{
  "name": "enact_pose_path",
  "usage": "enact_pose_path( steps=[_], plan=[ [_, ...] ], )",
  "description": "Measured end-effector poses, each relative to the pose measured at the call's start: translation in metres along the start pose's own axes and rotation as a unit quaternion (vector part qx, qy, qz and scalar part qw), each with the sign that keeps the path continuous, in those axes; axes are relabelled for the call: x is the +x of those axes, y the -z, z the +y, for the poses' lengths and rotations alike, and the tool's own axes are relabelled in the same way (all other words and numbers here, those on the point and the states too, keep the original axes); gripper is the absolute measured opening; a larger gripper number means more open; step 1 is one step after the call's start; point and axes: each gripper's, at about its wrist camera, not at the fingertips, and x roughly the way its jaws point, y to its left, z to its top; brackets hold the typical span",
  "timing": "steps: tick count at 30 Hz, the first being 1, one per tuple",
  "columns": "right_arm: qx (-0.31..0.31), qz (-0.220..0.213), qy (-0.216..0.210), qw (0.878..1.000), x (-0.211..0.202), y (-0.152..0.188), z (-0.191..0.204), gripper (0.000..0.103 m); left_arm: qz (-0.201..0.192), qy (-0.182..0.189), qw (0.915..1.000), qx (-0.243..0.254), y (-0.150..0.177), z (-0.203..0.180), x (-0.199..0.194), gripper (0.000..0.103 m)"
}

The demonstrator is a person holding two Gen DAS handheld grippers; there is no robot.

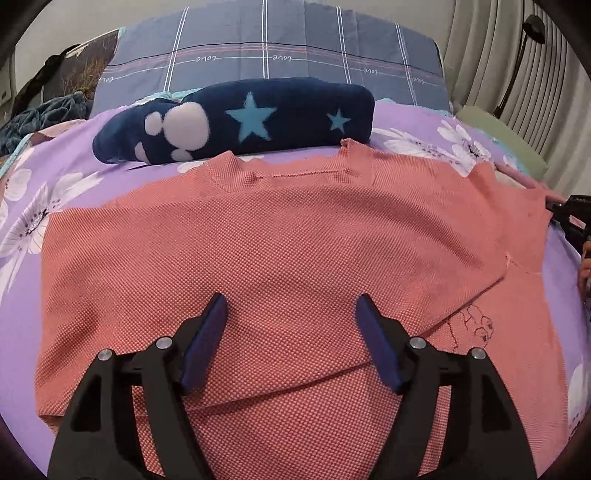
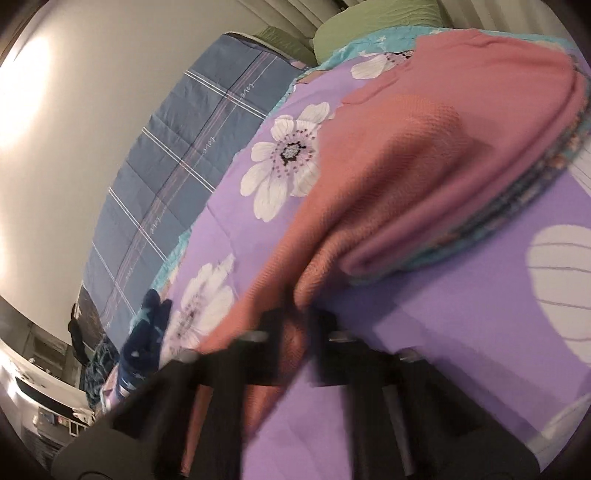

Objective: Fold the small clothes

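A salmon-pink knit shirt (image 1: 280,251) lies spread on the purple flowered bedspread (image 1: 51,206), neckline at the far side, its right part folded over diagonally. My left gripper (image 1: 291,325) hovers over the shirt's lower middle, jaws wide open and empty. In the tilted, blurred right wrist view, my right gripper (image 2: 295,317) is shut on an edge of the pink shirt (image 2: 376,177) and lifts the cloth off the bedspread (image 2: 443,317). The right gripper also shows at the right edge of the left wrist view (image 1: 570,212).
A folded navy fleece with stars and paw prints (image 1: 236,122) lies just beyond the shirt's collar. A grey-blue plaid quilt (image 1: 280,48) lies behind it. A stack of folded clothes (image 2: 491,206) sits under the lifted cloth. Green pillows (image 2: 373,22) and curtains (image 1: 491,51) are at the far side.
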Motion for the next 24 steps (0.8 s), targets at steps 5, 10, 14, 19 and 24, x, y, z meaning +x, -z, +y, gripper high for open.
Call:
enact_pose_path(
  steps=[5,10,14,19,24],
  plan=[
    [-0.106,-0.056,-0.061,0.991,-0.029,0.023,0.096,0.003,-0.005,0.020,0.9997,-0.014,0.002,0.005,-0.003,0.073],
    [-0.358,0.029,-0.173,0.917,-0.030,0.145,0.227,0.004,-0.031,0.109,0.9889,-0.097,0.003,0.038,-0.013,0.073],
    [-0.470,0.154,-0.147,0.857,0.004,0.238,0.237,0.012,-0.041,0.167,0.9733,-0.152,0.006,0.059,-0.014,0.073],
    [-0.429,0.231,-0.137,0.862,0.023,0.250,0.197,0.017,-0.039,0.156,0.9774,-0.136,0.005,0.049,-0.014,0.073],
    [-0.378,0.226,-0.146,0.886,0.012,0.213,0.182,0.021,-0.039,0.155,0.9777,-0.136,0.005,0.051,-0.014,0.073]
  ],
)
